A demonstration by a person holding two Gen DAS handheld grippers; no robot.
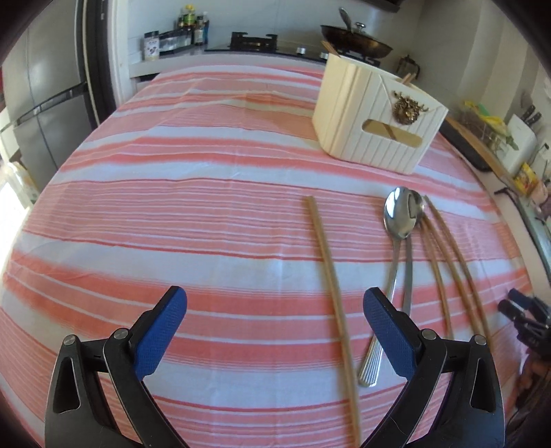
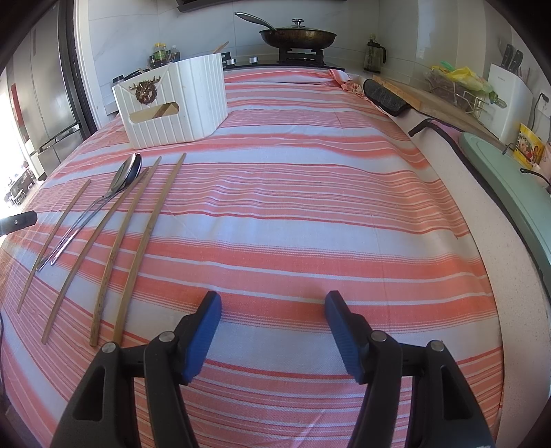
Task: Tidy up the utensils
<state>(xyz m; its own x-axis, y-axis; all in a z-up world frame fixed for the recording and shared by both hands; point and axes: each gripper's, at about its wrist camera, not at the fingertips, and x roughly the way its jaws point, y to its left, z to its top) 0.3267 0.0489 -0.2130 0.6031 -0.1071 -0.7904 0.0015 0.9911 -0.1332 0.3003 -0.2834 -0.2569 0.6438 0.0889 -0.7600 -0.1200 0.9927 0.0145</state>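
A white ribbed utensil box [image 1: 378, 113] [image 2: 175, 100] with a gold ornament stands at the far side of the striped cloth; chopstick ends poke out of it. In front of it lie two steel spoons [image 1: 401, 213] [image 2: 125, 172], overlapping. One wooden chopstick [image 1: 330, 282] [image 2: 55, 237] lies alone to their left, and three more chopsticks [image 1: 444, 262] [image 2: 127, 234] fan out to their right. My left gripper [image 1: 275, 296] hovers open above the single chopstick, which shows between its fingers nearer the right one. My right gripper [image 2: 273, 299] is open over bare cloth, right of the chopsticks.
The striped cloth [image 2: 310, 206] covers the counter. Behind it is a stove with a lidded pan [image 2: 298, 34] and condiment bottles [image 1: 189, 24]. A fridge [image 1: 44, 103] stands left. A wooden cutting board [image 2: 403, 91], knife block [image 2: 506, 86] and green board [image 2: 509, 193] line the right edge.
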